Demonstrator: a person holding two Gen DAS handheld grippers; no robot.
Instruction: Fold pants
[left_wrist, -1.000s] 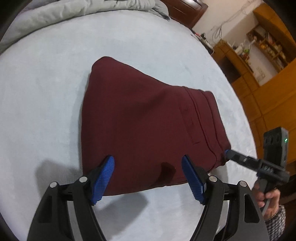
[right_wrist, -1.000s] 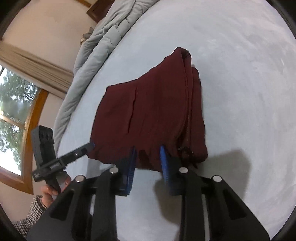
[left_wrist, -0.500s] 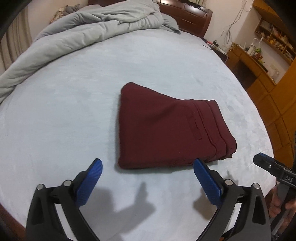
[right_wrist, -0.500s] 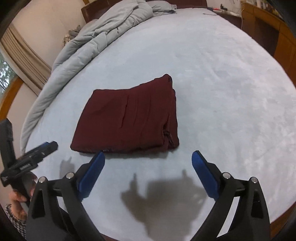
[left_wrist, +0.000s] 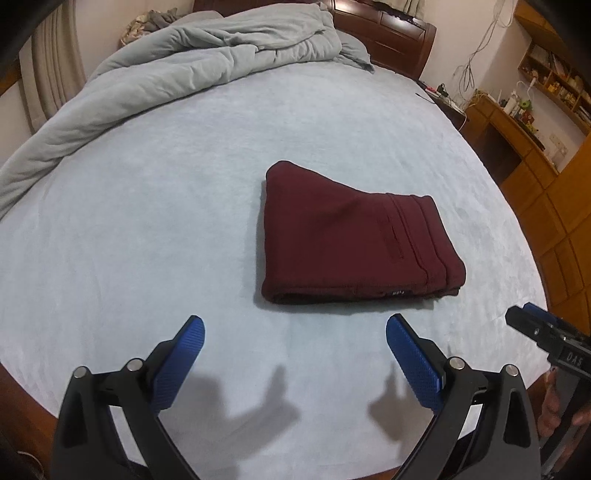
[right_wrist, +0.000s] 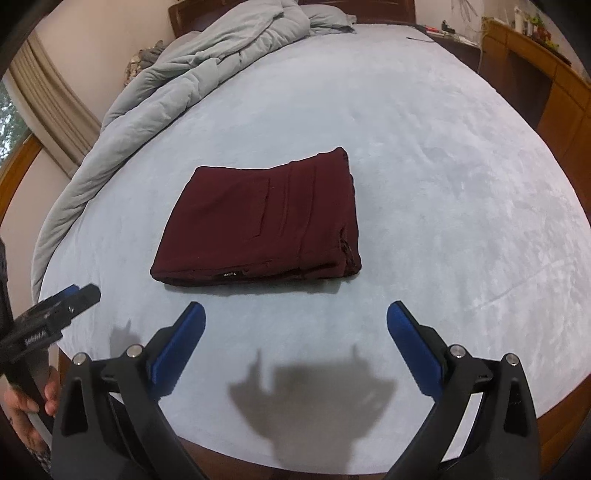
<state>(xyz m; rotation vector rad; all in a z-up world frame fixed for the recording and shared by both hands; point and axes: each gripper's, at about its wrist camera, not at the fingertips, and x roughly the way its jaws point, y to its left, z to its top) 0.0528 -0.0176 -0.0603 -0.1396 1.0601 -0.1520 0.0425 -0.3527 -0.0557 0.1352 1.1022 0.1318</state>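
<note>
Both grippers have drawn back from the pants since a second ago, when the right one pinched the near edge. Left gripper: fingers spread wide, holding nothing. Right gripper: fingers likewise wide and empty. Pants lie folded in a compact maroon stack on the pale blue bed, apart from both. Grey quilt is bunched at the far side.

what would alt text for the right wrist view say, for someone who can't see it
Dark red pants lie folded into a neat rectangle on a pale blue bed, with nothing touching them. The right gripper hovers near the bed's edge with its jaws wide open. A grey duvet is bunched at the far left.
</note>
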